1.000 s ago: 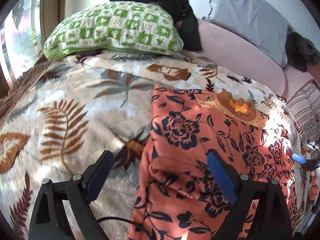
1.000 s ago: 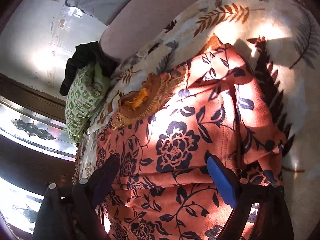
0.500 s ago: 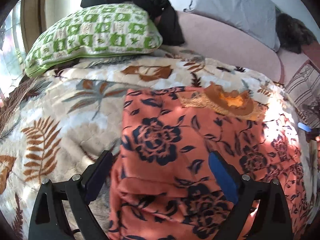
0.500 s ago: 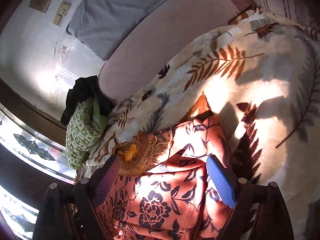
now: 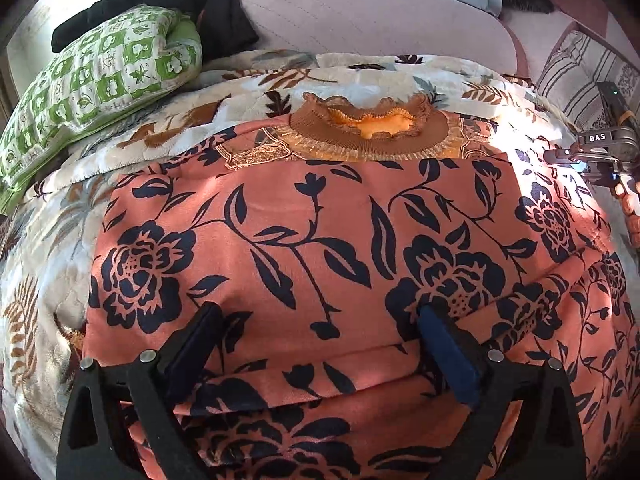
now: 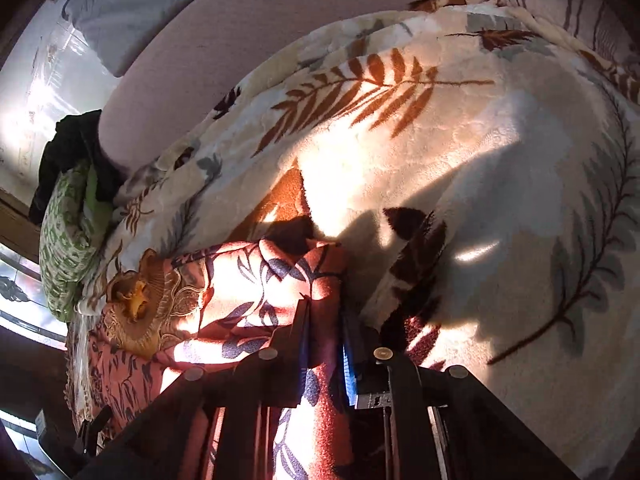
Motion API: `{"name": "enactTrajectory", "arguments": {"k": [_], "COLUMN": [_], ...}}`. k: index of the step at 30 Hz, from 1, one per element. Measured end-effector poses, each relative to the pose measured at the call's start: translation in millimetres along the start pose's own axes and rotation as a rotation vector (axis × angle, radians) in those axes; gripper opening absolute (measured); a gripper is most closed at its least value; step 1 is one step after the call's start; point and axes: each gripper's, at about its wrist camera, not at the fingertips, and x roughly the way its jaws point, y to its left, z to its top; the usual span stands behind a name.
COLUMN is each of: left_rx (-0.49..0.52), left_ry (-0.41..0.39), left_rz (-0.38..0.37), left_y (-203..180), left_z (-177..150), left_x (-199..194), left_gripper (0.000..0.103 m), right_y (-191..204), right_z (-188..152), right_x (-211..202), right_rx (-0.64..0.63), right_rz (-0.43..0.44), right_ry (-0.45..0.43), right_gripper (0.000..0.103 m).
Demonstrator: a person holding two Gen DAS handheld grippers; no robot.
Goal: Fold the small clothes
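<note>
An orange garment with dark blue flowers (image 5: 320, 240) lies on a leaf-patterned blanket (image 5: 60, 248), its brown frilled collar (image 5: 368, 128) at the far side. My left gripper (image 5: 320, 320) is open and hovers low over the garment's near folded part, fingers apart on either side of the middle. My right gripper (image 6: 326, 320) is shut on the garment's right edge (image 6: 280, 280), with cloth pinched between the jaws. The right gripper also shows at the right edge of the left wrist view (image 5: 600, 148).
A green checked pillow (image 5: 100, 76) and a black garment (image 5: 168, 4) lie at the back left. A pink sofa back (image 5: 360, 20) and a grey cushion (image 6: 132, 8) stand behind. A striped cushion (image 5: 580, 68) is at the right. The blanket (image 6: 480, 160) spreads right of the garment.
My left gripper moved right, over the garment's middle. My right gripper moved to the garment's right edge and closed on it.
</note>
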Motion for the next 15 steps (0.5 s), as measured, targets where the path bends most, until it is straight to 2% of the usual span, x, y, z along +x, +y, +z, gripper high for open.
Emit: {"name": "enactTrajectory", "arguments": {"k": [2,3,4,5,6,8,9,10,11,13,14,15], "left_rx": [-0.006,-0.011,-0.022,-0.041,-0.07,-0.159,-0.218,-0.289,-0.366,-0.498,-0.53,-0.538], "left_ry": [-0.038,-0.061,-0.08,-0.103,-0.125,-0.156,-0.17,-0.166,-0.144,-0.106,-0.104,-0.106], "left_rz": [-0.006,-0.002,-0.006,-0.022,-0.035,-0.036,-0.038,-0.028,-0.017,-0.034,-0.038,-0.029], "left_y": [6,10,16,25,35,62,79,97,115,148,159,165], "left_z": [-4,-7,-11,-17,-24,-40,-51,-61,-72,-89,-94,-96], "left_x": [-17,-28,-41,-54,-67,-88,-96,-100,-101,-101,-102,-103], "left_gripper": [0.099,0.099,0.099,0.099,0.099,0.099,0.099,0.099,0.099,0.099,0.099,0.099], "right_y": [7,8,8,7,8,12,12,0,-12,-19,-13,-5], "right_z": [-9,-16,-24,-34,-46,-66,-74,-80,-83,-86,-89,-94], "right_x": [-19,-31,-42,-50,-56,-56,-48,-40,-40,-54,-63,-75], "right_rx": [0.012,0.028,0.048,0.065,0.065,0.002,-0.025,0.005,0.066,0.14,0.127,0.107], "right_rz": [0.034,0.05,0.069,0.09,0.1,0.038,-0.01,-0.048,-0.025,0.013,0.005,0.003], "right_ry": [-0.011,-0.035,-0.042,-0.032,-0.03,0.01,0.043,0.087,0.086,0.038,0.011,-0.018], "right_gripper": [0.021,0.031,0.043,0.076,0.086,0.084,0.068,0.048,0.039,0.038,0.046,0.067]}}
